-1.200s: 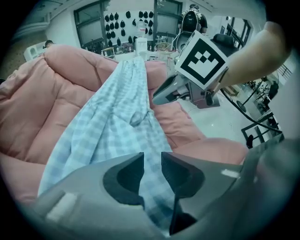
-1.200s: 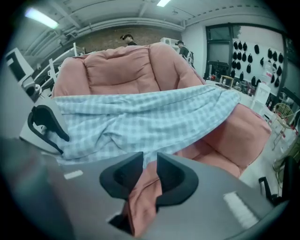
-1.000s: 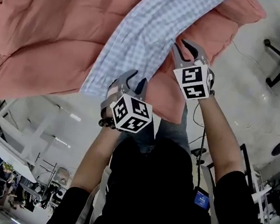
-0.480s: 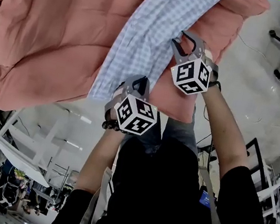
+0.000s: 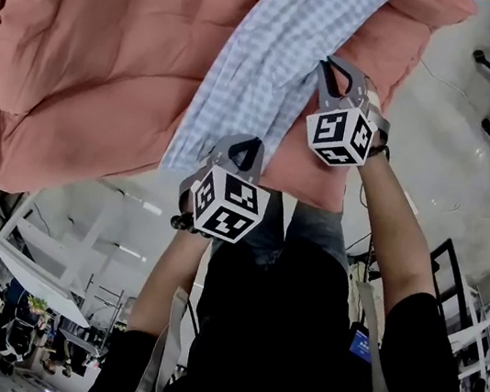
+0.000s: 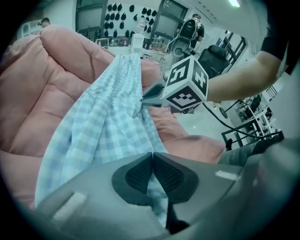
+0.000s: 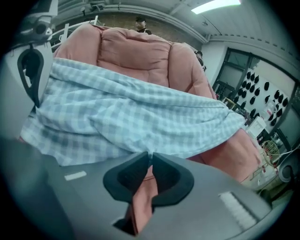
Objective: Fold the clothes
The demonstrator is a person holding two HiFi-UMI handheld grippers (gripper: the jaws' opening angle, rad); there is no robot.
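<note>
Gripping checked shirt (image 5: 267, 64) at its near end with left gripper (image 5: 245, 149); pinching pink comforter (image 5: 92, 53) at shirt's right edge with right gripper (image 5: 338, 71), jaws just closing.

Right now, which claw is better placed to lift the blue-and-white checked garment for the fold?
Left. The left claw is shut on the blue-and-white checked garment; the right claw, whose jaws have just been closing, appears to pinch the pink quilted comforter instead.
</note>
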